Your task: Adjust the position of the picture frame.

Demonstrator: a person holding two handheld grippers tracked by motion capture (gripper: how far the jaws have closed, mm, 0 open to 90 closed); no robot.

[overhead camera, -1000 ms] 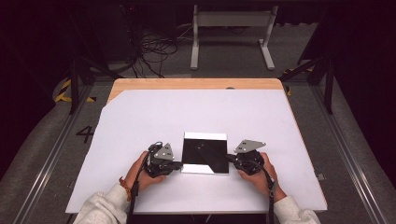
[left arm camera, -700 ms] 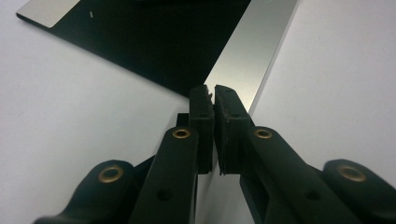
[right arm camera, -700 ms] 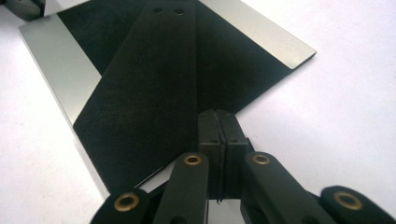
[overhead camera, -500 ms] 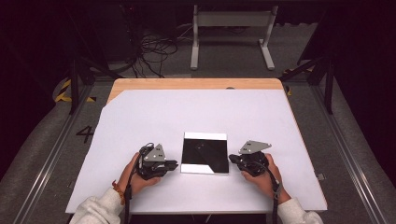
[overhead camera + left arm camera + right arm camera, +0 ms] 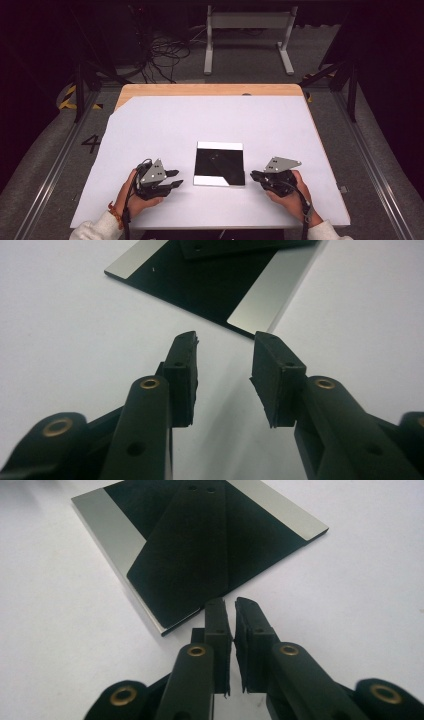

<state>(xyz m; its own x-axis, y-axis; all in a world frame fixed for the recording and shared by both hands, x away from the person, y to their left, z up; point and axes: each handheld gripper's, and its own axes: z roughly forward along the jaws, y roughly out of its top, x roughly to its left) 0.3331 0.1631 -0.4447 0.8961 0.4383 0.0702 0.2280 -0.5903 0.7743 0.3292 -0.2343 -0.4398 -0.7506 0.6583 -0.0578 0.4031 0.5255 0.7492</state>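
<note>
High view (image 5: 152, 181) — left gripper, hand behind.

The flat, square, black-and-silver mirrored plate (image 5: 215, 282) is cut off by the top edge in the left gripper view — its far corners unseen — and the reflections on it are unreadable.

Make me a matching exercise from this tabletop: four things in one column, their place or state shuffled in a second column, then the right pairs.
Things
1. left gripper
2. right gripper
3. mirror plate
4. white sheet

Place or state
A. covers most of the wooden table
B. jaws plainly apart, nothing between them
C. lies flat between the two grippers
D. jaws a thin slit apart, nothing between them

Pairs: 1-B, 2-D, 3-C, 4-A
</note>
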